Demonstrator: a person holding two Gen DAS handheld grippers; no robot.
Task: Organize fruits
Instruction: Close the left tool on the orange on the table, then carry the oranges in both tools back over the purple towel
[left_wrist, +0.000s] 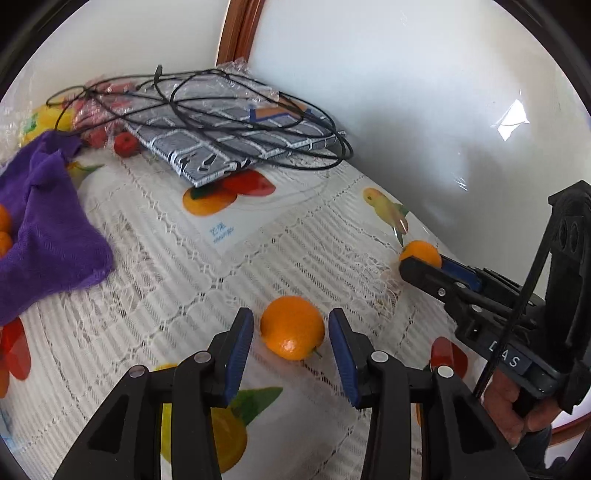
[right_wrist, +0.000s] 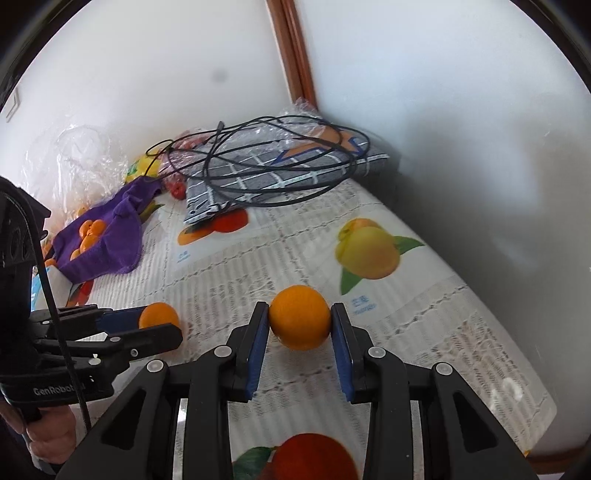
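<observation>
Two oranges sit between my tongs: my right tongs (right_wrist: 299, 332) clamp one orange (right_wrist: 299, 316) at frame centre, while my left tongs (left_wrist: 290, 345) stand open around another orange (left_wrist: 291, 326) lying on the surface (left_wrist: 155, 273). Farther, upper left, a purple cloth (right_wrist: 110, 236) cradles more oranges (right_wrist: 90, 234).

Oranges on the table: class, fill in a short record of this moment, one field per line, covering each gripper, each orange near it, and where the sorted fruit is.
left gripper: open, fingers either side of an orange, gaps visible
orange by left gripper: resting on the tablecloth
right gripper: closed on an orange, both pads touching it
orange in right gripper: gripped; lifted or resting, cannot tell
purple cloth: far left, holding several small oranges
black cable: coiled on a wrapped checked package at the back
</observation>
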